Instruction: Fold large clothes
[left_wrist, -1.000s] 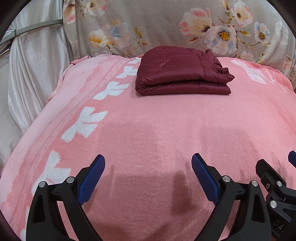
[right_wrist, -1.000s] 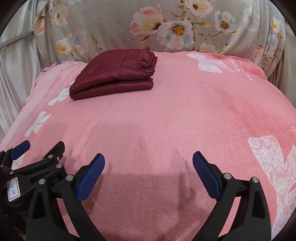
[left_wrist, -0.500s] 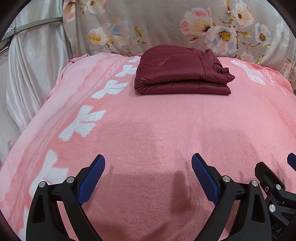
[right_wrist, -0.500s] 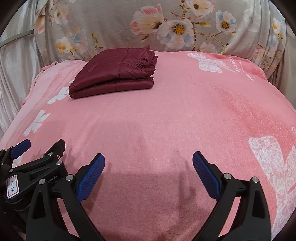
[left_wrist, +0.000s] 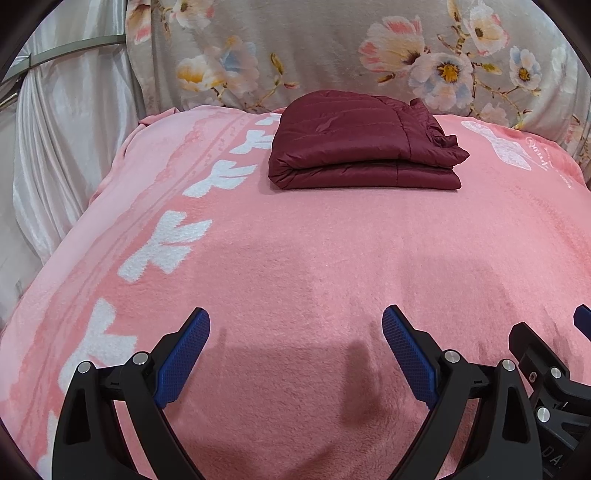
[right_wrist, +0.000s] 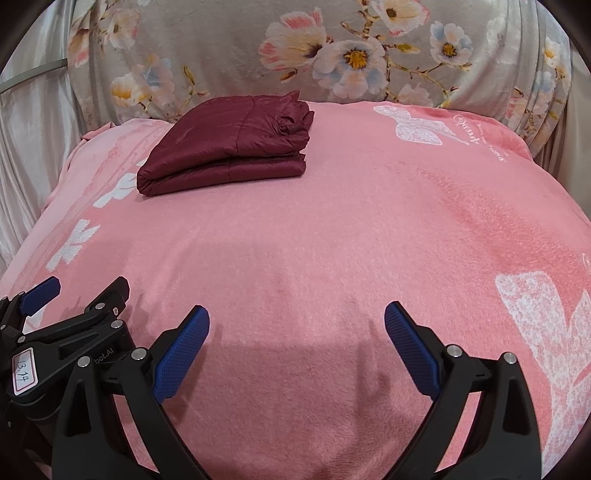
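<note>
Jacket: the maroon jacket (left_wrist: 364, 147) lies folded at the far end of the pink blanket (left_wrist: 295, 258).
Axis: its long side runs left-right across both views.
Left gripper (left_wrist: 295, 332): wide open, empty; jacket straight ahead, well apart.
Right gripper (right_wrist: 297, 332): wide open, empty; jacket ahead-left.
Nearer: seemingly the left.

- white sticker (right_wrist: 25, 370) on the left gripper (right_wrist: 70, 332) body reads "13.14", handwritten
- same gripper has "bot.AI" printed on it, start cut off
- cursive script (right_wrist: 466, 127) on the pink blanket (right_wrist: 332, 240), can't make it out
</note>
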